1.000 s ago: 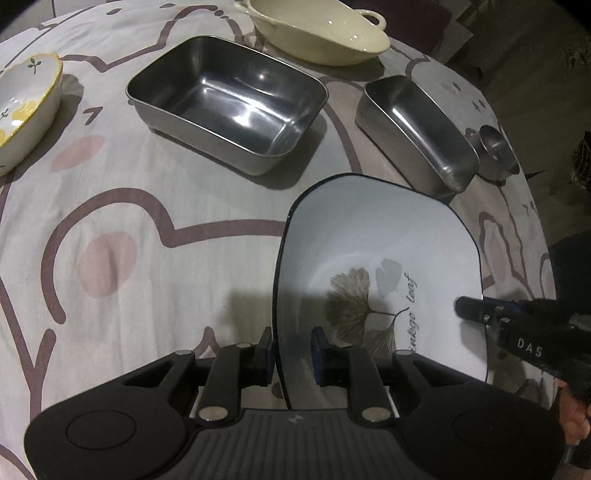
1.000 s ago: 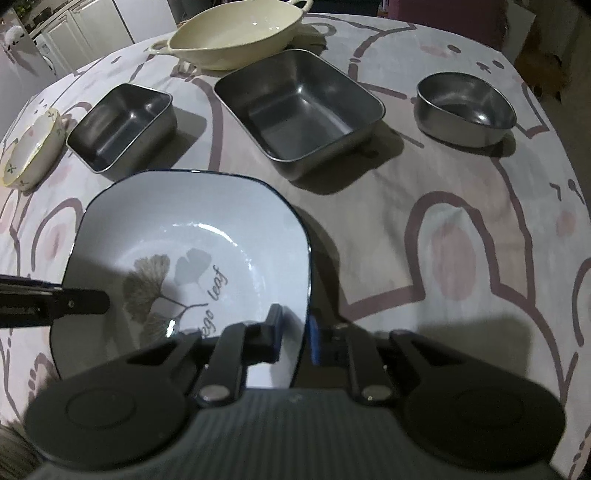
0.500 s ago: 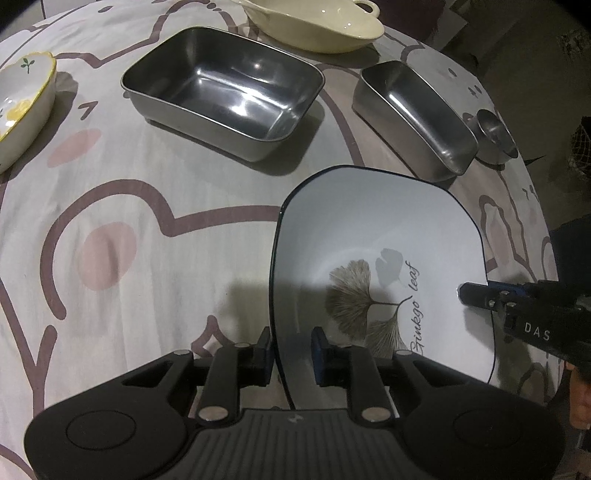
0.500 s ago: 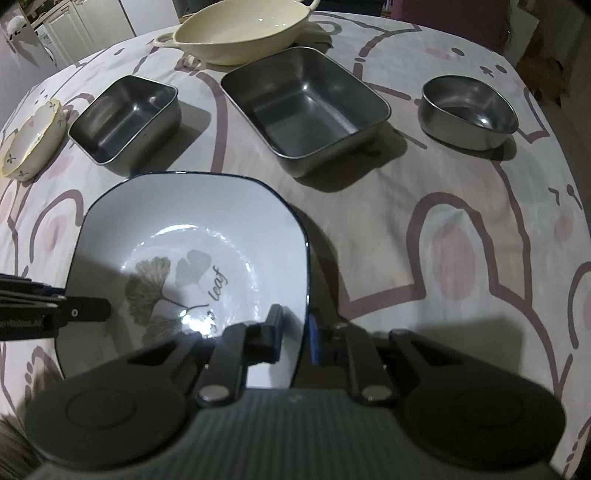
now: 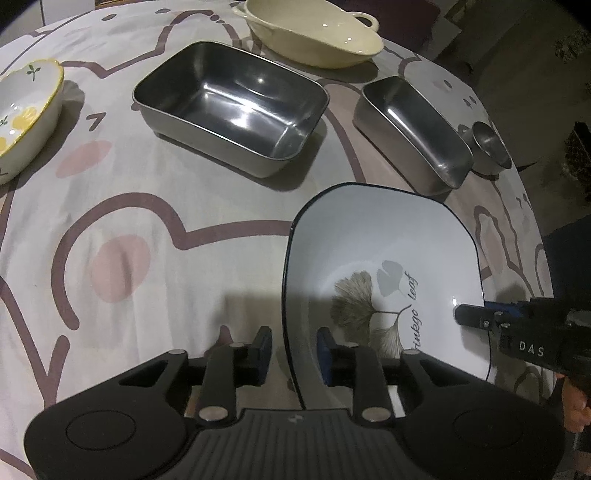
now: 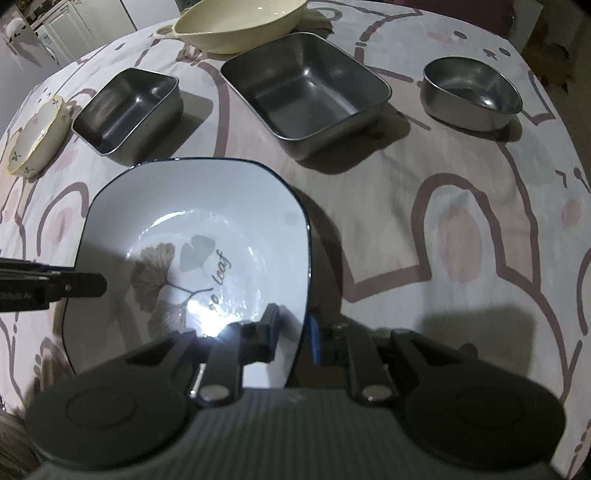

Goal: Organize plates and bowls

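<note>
Left tongs (image 5: 291, 350) and right tongs (image 6: 293, 334) each straddle opposite rims of the white square plate (image 5: 388, 266), nearly closed upon it. Ahead of both on the worktop (image 5: 147, 229): large steel tray (image 5: 229, 122), small steel tray (image 5: 410, 133), steel bowl (image 6: 471, 94), cream dish (image 5: 314, 33), floral bowl (image 5: 26, 110). Plate reads "Ginkgo leaf"; right tongs marked "DAS".

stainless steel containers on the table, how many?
3. Large rectangular steel tray in the middle, small square steel tin to its left, round steel bowl to its right. Others could sit outside both views.
</note>
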`<state>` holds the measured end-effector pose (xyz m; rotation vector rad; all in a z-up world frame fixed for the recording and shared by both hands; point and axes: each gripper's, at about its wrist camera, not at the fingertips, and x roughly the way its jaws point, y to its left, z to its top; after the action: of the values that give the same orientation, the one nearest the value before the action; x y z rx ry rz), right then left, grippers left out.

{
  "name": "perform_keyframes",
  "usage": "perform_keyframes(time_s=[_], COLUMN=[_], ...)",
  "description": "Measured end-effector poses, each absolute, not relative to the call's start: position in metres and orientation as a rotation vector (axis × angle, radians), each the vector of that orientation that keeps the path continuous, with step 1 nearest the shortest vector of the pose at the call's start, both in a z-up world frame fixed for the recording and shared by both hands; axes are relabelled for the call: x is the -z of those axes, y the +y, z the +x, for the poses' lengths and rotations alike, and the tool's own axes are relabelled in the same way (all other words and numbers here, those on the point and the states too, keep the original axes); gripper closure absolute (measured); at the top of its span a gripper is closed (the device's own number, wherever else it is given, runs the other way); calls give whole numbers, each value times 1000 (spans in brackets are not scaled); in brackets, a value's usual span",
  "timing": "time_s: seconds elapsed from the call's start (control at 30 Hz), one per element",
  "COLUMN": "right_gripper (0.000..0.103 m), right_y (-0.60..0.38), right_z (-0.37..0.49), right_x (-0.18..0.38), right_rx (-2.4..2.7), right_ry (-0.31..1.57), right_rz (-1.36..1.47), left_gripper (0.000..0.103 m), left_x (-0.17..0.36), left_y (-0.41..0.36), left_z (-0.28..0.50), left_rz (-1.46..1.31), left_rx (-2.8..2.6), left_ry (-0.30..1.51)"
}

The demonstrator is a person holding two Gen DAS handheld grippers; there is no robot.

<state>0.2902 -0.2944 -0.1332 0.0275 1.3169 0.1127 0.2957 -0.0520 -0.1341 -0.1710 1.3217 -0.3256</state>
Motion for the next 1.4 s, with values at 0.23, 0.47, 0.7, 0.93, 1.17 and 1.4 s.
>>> perform_keyframes(time_s=[0.23, 0.47, 0.7, 0.93, 1.17, 1.4], right_gripper=[66, 44, 15, 0, 0, 0], right_y=[-295, -299, -300, -302, -305, -313], right_z=[283, 268, 252, 238, 228, 224], right_x=[129, 114, 94, 69, 38, -3], right_rx=[-108, -133, -162, -175, -183, -184], right_ry=[1314, 1261, 1185, 1082, 944, 782], right_rz=[12, 26, 38, 48, 54, 84], left_gripper=[58, 28, 10, 0, 0, 0], left_x=[124, 107, 87, 58, 21, -6], left_y=[-49, -45, -41, -37, -32, -33], left_z=[289, 280, 268, 251, 235, 228], left_rz=[-166, -158, -144, -144, -228, -269], left_rx=[346, 355, 355, 354, 377, 388], left_ry=[1297, 1241, 1165, 1063, 930, 806])
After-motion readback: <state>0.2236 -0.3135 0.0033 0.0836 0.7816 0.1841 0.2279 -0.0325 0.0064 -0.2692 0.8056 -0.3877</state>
